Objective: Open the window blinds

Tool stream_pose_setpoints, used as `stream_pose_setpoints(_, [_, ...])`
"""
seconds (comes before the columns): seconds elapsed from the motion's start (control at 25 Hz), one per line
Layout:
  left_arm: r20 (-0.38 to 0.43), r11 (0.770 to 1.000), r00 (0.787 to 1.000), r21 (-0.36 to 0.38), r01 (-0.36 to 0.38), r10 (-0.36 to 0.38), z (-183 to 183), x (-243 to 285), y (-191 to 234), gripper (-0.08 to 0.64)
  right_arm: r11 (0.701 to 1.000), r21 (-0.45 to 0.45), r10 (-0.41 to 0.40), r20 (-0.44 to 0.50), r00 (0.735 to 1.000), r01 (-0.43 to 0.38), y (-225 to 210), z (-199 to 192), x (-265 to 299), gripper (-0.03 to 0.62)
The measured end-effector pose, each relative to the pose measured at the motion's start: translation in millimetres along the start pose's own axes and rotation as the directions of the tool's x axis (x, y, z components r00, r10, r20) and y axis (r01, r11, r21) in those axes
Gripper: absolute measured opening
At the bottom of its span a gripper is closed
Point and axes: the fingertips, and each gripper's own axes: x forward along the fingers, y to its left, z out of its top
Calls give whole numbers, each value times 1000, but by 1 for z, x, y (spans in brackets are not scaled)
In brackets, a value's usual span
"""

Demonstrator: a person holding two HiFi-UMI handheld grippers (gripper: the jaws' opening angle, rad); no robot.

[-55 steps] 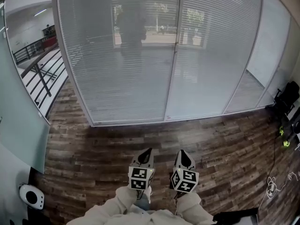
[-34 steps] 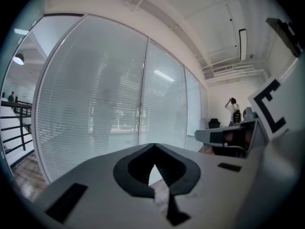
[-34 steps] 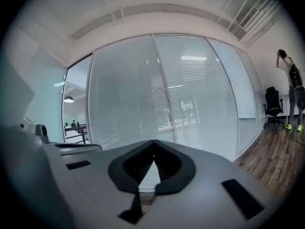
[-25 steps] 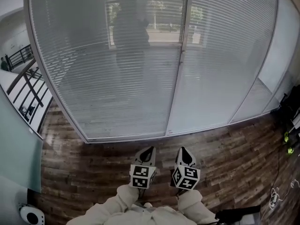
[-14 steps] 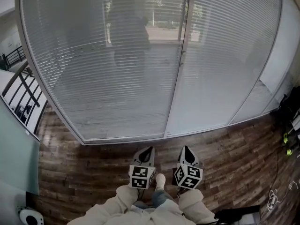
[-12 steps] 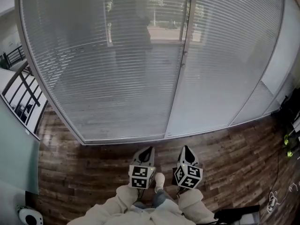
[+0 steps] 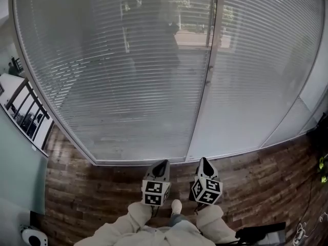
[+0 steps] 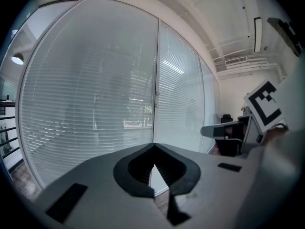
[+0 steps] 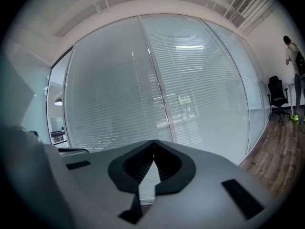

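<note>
Ahead of both tools, the window blinds (image 7: 128, 86) hang fully lowered behind glass, covering two tall panes from top to sill. A slim upright post (image 7: 207, 81) between the panes lies just ahead of the right tool (image 7: 203, 161) and slightly to the right of the left tool (image 7: 162, 163). The slats lie nearly flat, and only a faint outline of the outdoors shows through them. A small fitting sits partway up the post; what it is cannot be told.

The left tool, seen in its own view (image 8: 154, 147), has its jaws pressed together at the tips with nothing between them. The right tool (image 9: 153, 142) is likewise pressed together and empty. Both point toward the blinds and stand well apart from them, side by side and close to each other, with their marker cubes (image 7: 155, 192) nearest the person's pale sleeves (image 7: 128, 222).

Below and in front of the tools runs a dark plank floor (image 7: 77, 188) up to the sill. The toe of a shoe (image 7: 176, 206) shows between the two tools. Far to the left of the left tool is a dark railing (image 7: 25, 111). Far to the right of the right tool stand a black chair (image 9: 276, 92) and a person (image 9: 291, 56).
</note>
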Motion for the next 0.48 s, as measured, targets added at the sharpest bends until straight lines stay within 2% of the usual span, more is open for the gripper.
stream_pose_setpoints(0.32, [18,1000,1000,13,-12,12,34,92,13,0,1000,-5,19,28,999,-19,-33,44,91,14])
stream_pose_setpoints(0.48, [38,1000,999,14,-15,15,42,138,18,0,1000,-10,21,21,1000,-21,-54,45,132,14])
